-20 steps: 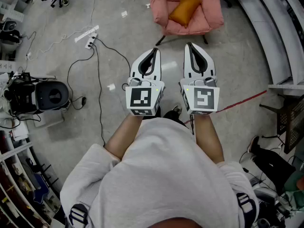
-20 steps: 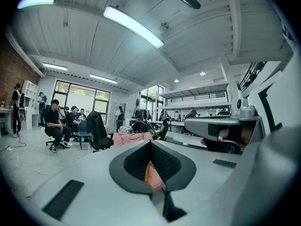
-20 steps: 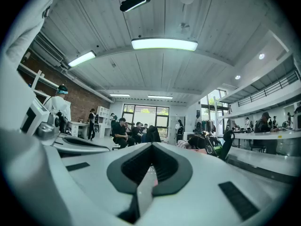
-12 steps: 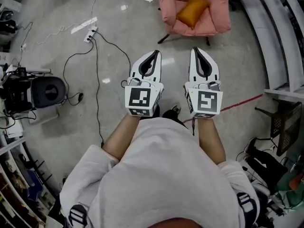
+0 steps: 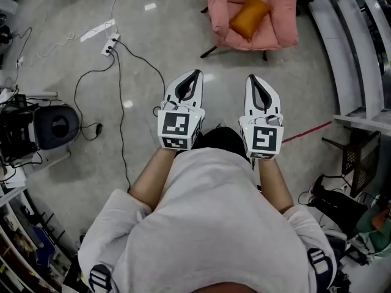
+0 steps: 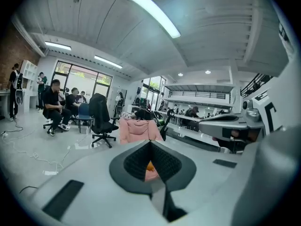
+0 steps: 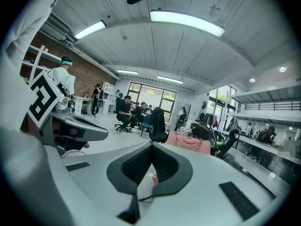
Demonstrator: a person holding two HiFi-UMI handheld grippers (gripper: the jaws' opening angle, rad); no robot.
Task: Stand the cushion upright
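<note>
Spreading across most of the head view, the pale floor (image 5: 153, 60) holds everything else. Next in bulk is the person's grey sweatshirt (image 5: 208, 224) at the bottom, with both bare forearms reaching forward. At the top edge stands the pink armchair (image 5: 278, 23), well apart from both tools, with the floor between; it also shows in the distance in the left gripper view (image 6: 136, 131) and the right gripper view (image 7: 190, 144). The left gripper (image 5: 196, 73) and the right gripper (image 5: 252, 77) are held side by side in mid-air, apart from each other, both aimed roughly toward the chair. Each one's own view shows its jaws pressed together at the tips, clenched on nothing (left (image 6: 150, 143), right (image 7: 151, 145)). The orange cushion (image 5: 249, 16) lies slantwise on the armchair's seat, untouched; whether it lies flat or leans on the backrest cannot be told. A black cable (image 5: 119, 102) trails across the floor at the left from a white power strip (image 5: 110, 43), and a thin red line (image 5: 308, 131) marks the floor at the right.
</note>
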